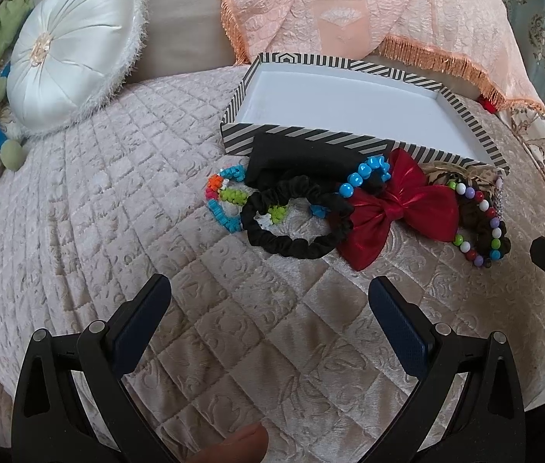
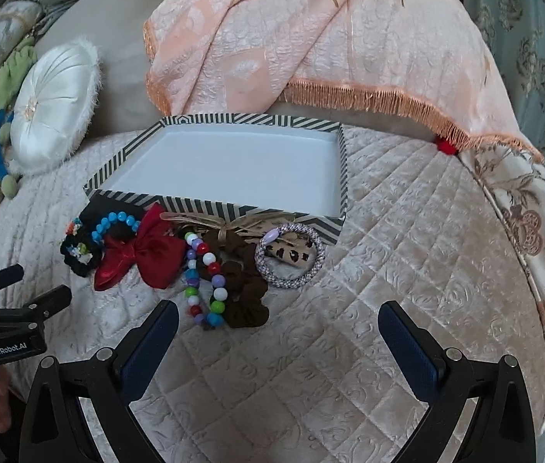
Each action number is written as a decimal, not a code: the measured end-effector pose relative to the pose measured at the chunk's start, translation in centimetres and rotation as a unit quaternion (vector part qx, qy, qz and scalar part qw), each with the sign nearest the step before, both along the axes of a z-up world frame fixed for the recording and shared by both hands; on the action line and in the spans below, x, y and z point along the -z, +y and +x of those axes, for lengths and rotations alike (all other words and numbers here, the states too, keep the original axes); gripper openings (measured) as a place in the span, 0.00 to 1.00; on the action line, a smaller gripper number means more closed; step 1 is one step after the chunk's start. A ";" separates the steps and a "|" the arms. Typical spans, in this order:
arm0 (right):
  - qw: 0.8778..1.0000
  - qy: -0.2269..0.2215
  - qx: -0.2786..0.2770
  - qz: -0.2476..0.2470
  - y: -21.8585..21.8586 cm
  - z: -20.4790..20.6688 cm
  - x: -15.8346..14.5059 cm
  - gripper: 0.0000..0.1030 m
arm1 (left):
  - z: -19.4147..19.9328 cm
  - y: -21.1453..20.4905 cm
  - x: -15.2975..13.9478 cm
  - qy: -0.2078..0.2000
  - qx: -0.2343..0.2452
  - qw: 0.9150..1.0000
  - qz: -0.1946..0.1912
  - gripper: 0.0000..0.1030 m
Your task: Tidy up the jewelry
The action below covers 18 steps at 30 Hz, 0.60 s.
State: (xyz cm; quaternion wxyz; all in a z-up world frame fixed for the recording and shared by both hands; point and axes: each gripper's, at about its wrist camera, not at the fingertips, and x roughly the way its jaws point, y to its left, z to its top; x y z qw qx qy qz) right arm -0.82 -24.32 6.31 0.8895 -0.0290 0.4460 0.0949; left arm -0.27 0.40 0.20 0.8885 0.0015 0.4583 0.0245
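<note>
Hovering: your left hand-held gripper (image 1: 268, 301) and right hand-held gripper (image 2: 278, 326) both gaped wide, holding nothing.
Box: the striped box (image 2: 210, 162) sat empty on the quilted bed (image 2: 388, 270).
Jewelry: the red bow (image 2: 145, 252), black scrunchie (image 1: 295, 223) and multicoloured bead bracelet (image 2: 205, 281) lay against the box's near wall.

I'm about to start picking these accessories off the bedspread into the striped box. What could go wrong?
The black scrunchie overlaps a multicoloured bracelet, so lifting one may drag the other. The red bow lies on the blue bead bracelet. The soft quilted bedspread could snag a finger of the open left gripper.
</note>
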 end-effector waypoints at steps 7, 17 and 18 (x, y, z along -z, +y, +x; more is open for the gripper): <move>0.999 0.022 0.000 0.032 -0.5 0.1 0.5 1.00 | 0.7 1.6 1.5 0.046 -0.035 0.998 -0.004 0.99; 0.997 0.038 -0.024 0.066 -0.4 0.2 1.1 0.77 | 0.9 1.8 3.2 0.067 -0.041 0.997 0.004 1.00; 0.997 0.039 -0.023 0.064 -0.4 0.2 1.1 0.77 | 0.9 1.8 3.3 0.067 -0.041 0.997 0.003 1.00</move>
